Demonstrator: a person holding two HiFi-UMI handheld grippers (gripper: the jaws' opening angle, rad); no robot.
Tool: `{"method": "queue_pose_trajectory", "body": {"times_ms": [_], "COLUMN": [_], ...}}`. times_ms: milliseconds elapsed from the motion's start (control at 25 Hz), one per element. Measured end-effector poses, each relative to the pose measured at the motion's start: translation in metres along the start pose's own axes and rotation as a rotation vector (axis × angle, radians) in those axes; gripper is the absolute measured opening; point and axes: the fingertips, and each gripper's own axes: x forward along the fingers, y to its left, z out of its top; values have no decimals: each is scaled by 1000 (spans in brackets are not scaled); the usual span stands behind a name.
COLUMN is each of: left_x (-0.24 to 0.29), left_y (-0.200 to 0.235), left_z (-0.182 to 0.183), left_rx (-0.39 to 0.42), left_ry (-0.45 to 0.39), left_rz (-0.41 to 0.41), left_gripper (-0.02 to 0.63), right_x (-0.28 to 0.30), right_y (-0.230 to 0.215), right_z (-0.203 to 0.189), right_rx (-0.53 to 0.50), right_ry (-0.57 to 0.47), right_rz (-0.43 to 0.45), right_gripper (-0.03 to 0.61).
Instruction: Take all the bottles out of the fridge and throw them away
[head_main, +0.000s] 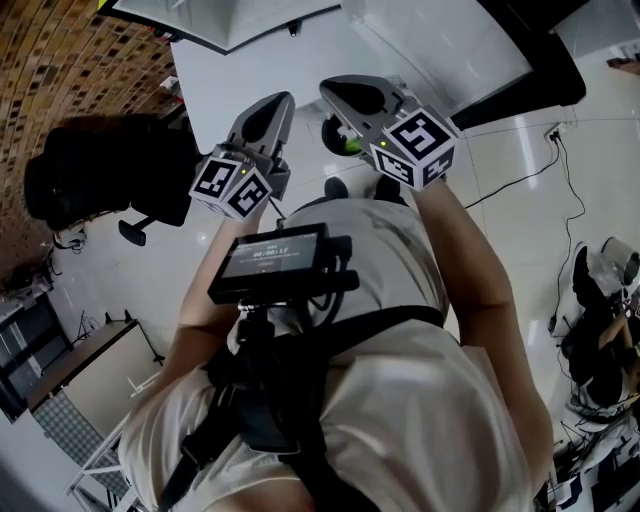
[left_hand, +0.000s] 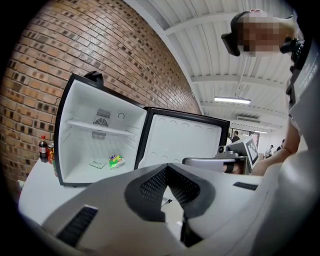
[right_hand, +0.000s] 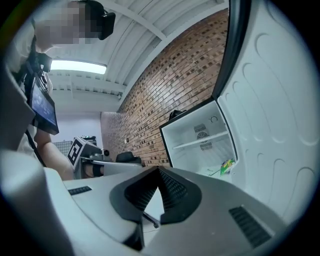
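Our left gripper (left_hand: 167, 168) is shut with nothing in it, and our right gripper (right_hand: 159, 171) is shut and empty too. The fridge (left_hand: 117, 107) stands open at the far side of the white table (left_hand: 35, 192) — we see no bottles inside, only a small green packet (left_hand: 116, 160) and a flat card (left_hand: 97, 164). Some bottles (left_hand: 45, 149) stand just left of the fridge, outside it. So the taking-out looks done — throwing them away is still left, and we see no bin

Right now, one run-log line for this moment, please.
fridge: open | inside: green packet | bottles: beside fridge | left gripper: shut, empty | right gripper: shut, empty
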Motion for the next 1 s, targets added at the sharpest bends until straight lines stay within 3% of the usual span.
{"method": "queue_pose_trajectory", "body": {"times_ms": [400,1000], "left_x": [18,45], "left_y": [33,150], "left_z": [-8,4], "left_rx": [-60,-56], "left_ry": [33,62], "left_rz": [66,-53], "left_gripper": [2,2], "right_x": [15,108], "right_y": [-20,-66], "right_z": [-12,-1], "right_rx": [28,-2], "right_ry": [40,77], "right_rz": [15,-157], "right_gripper": [5,5]}}
